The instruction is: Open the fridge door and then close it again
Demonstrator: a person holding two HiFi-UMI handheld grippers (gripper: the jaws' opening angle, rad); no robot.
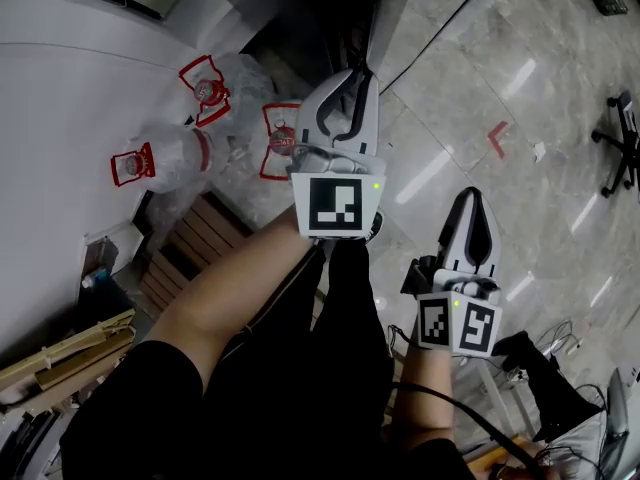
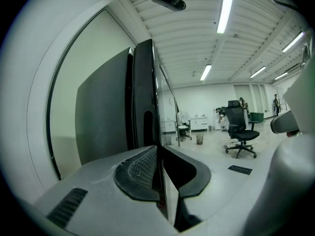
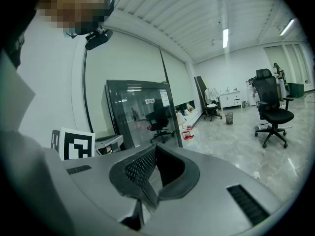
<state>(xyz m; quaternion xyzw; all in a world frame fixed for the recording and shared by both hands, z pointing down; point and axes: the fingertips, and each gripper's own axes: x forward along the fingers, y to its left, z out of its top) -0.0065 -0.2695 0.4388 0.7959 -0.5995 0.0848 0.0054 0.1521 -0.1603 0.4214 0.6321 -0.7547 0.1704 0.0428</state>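
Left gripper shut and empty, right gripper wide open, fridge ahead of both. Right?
No: the right gripper is also shut, jaws together with nothing between them, as the right gripper view shows. The left gripper is shut and empty, and the fridge stands ahead of both.

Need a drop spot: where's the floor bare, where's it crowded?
Bare marble floor between the right tongs and the chair base. Crowded left of the left tongs: water bottles, wooden slats. Cables clutter the bottom right corner.
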